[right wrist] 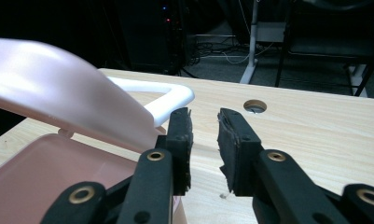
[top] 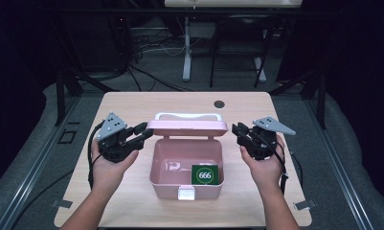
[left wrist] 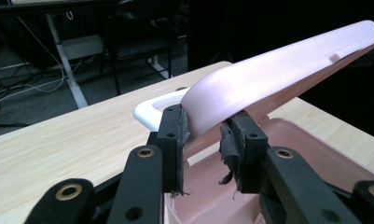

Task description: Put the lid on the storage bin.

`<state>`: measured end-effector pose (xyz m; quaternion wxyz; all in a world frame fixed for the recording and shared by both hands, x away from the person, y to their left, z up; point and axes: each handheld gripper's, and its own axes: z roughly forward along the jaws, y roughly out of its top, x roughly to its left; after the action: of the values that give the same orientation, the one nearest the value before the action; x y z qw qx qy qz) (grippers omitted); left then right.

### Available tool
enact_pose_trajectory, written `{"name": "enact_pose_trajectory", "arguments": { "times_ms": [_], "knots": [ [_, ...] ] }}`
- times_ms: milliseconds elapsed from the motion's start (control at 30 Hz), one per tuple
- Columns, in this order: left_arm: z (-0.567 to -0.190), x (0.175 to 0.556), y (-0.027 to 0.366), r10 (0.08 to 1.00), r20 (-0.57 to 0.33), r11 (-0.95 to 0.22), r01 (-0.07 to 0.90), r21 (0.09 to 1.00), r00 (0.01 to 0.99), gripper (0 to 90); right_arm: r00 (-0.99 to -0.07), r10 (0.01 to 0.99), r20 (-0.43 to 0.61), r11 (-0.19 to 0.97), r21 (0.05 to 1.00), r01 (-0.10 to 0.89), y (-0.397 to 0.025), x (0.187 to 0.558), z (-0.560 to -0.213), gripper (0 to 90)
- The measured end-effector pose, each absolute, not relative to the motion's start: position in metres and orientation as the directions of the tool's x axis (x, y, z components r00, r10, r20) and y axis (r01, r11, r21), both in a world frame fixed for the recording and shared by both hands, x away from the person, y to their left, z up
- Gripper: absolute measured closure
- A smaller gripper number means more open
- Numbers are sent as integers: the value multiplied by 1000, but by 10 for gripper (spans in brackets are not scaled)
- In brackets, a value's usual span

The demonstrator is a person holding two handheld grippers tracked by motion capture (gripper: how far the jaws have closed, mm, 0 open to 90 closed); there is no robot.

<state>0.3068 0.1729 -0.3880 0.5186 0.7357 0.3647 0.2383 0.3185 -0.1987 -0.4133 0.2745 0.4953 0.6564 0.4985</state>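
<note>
The left gripper (top: 142, 133), clamped on the left corner of the pink box's lid (top: 187, 126) at frame centre, should swing it gently about the hinge while the right gripper (top: 236, 130) waits slack-jawed, empty.

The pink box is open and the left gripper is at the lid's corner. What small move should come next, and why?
Probably swing the lid forward and down with the left gripper, whose jaws straddle the lid's left corner. The lid stands raised over the open pink box, with a green card already inside. The right gripper waits open beside the lid's other end, gripping nothing.
</note>
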Motion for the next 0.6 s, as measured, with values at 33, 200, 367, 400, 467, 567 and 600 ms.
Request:
{"name": "enact_pose_trajectory", "arguments": {
  "times_ms": [33, 200, 367, 400, 467, 567, 600],
  "knots": [
    [-389, 306, 173, 783, -28, -195, 288, 937, 622, 688, -359, 924, 134, 12, 927, 376, -199, 319, -413, 724],
    [-390, 302, 174, 776, -30, -203, 295, 934, 630, 679, -365, 921, 134, 17, 924, 382, -201, 321, -414, 680],
    [-392, 299, 175, 769, -37, -202, 298, 933, 638, 656, -368, 920, 137, 21, 919, 393, -201, 323, -415, 639],
    [-393, 298, 175, 767, -39, -199, 296, 934, 640, 651, -370, 919, 134, 24, 919, 393, -201, 323, -416, 627],
    [-394, 296, 175, 763, -44, -197, 296, 935, 645, 632, -369, 920, 135, 25, 917, 397, -200, 324, -417, 612],
    [-395, 294, 176, 760, -40, -204, 297, 933, 648, 606, -370, 919, 138, 26, 915, 404, -200, 325, -418, 612],
    [-395, 293, 176, 760, -40, -205, 298, 932, 649, 600, -369, 919, 136, 28, 914, 405, -201, 325, -418, 610]
  ]
}}
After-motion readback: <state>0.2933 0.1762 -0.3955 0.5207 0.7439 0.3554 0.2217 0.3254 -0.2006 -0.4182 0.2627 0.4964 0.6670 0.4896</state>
